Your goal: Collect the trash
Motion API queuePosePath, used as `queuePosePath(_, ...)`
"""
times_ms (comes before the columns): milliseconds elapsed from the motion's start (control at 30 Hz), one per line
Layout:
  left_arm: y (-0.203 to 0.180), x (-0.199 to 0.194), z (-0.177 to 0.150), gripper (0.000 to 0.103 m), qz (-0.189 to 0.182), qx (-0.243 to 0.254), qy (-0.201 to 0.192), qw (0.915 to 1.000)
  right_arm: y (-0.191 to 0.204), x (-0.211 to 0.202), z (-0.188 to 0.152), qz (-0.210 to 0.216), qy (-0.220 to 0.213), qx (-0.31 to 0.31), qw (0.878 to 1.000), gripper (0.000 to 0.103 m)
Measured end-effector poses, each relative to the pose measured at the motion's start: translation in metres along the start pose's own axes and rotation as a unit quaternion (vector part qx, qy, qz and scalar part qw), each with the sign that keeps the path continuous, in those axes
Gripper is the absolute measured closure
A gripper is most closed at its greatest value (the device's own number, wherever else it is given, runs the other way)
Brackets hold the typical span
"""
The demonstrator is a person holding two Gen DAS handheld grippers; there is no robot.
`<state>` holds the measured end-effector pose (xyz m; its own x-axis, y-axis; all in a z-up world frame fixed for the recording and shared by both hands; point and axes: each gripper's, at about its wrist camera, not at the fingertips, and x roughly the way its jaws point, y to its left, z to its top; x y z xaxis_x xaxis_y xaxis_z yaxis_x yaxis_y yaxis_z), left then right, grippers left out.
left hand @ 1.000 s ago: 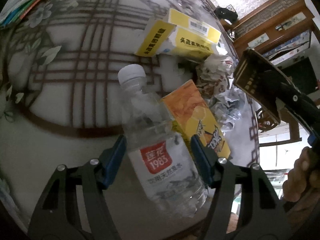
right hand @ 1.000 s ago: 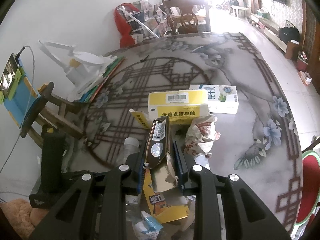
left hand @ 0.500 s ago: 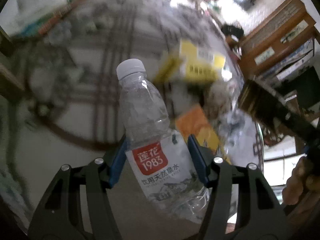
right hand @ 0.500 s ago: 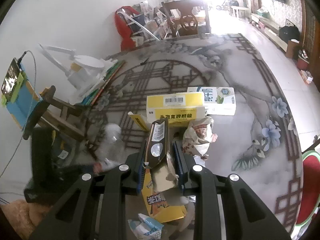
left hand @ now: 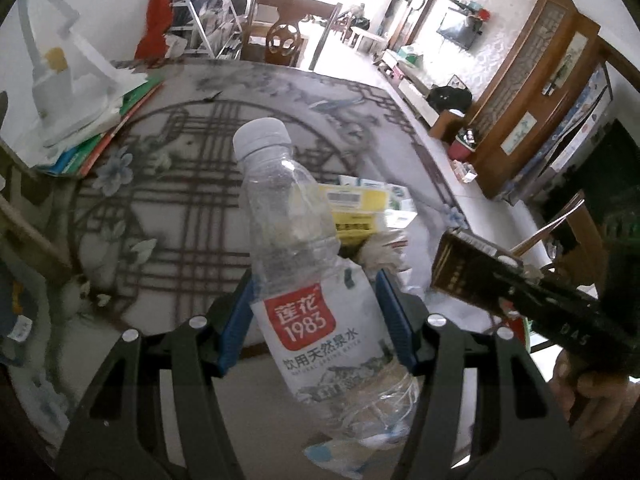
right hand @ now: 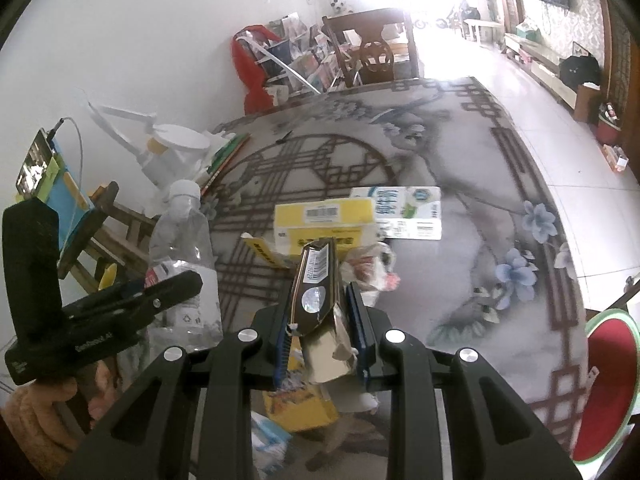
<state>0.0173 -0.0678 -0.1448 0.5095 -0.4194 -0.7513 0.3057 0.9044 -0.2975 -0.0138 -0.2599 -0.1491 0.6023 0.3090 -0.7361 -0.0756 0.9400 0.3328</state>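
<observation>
Left gripper [left hand: 316, 320]: its blue pads squeeze the labelled middle of a clear plastic bottle [left hand: 304, 264], which it holds clear of the table [left hand: 168, 216], white cap pointing away and up.
Right gripper [right hand: 320, 320]: clamped narrowly on a flattened dark brown carton [right hand: 318, 284] with a barcode, torn at its near end, held in the air over the pile.
Pile: near the table's near edge lie a yellow box [right hand: 324, 224], a crumpled wrapper [right hand: 368, 268] touching it, and an orange carton [right hand: 298, 404] below the right gripper.
Further off: a white and blue-green box [right hand: 404, 212] just behind the yellow one.
Far left corner: books and a white lamp [right hand: 168, 148].
</observation>
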Motion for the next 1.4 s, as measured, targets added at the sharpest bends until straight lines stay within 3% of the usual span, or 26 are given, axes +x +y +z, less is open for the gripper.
queuePosePath(300,-0.067,0.011,-0.013,0.045,-0.013,0.000,0.000,0.9999,-0.061,-0.036,-0.010,-0.012,0.005,0.004,1.000,0.079)
queuePosePath(800,-0.214,0.047,-0.026,0.045,-0.072,0.088,0.023,0.9933,-0.189,-0.111,-0.055,-0.067,-0.021,0.090,0.994,0.079)
queuePosePath(1000,-0.277,0.068,-0.041,0.046,-0.112,0.140,0.049,0.9827,-0.243,-0.149,-0.083,-0.106,-0.040,0.145,0.983,0.079)
queuePosePath(1300,-0.357,0.102,-0.066,0.045,-0.160,0.215,0.096,0.9586,-0.300,-0.192,-0.112,-0.151,-0.061,0.209,0.964,0.078)
queuePosePath(1333,-0.364,0.107,-0.068,0.045,-0.164,0.223,0.105,0.9552,-0.304,-0.194,-0.112,-0.151,-0.062,0.210,0.964,0.076)
queuePosePath(1367,-0.368,0.109,-0.068,0.039,-0.163,0.227,0.106,0.9543,-0.306,-0.195,-0.112,-0.150,-0.064,0.212,0.964,0.072)
queuePosePath(1400,-0.370,0.111,-0.069,0.034,-0.160,0.230,0.105,0.9541,-0.307,-0.194,-0.112,-0.148,-0.064,0.214,0.963,0.059)
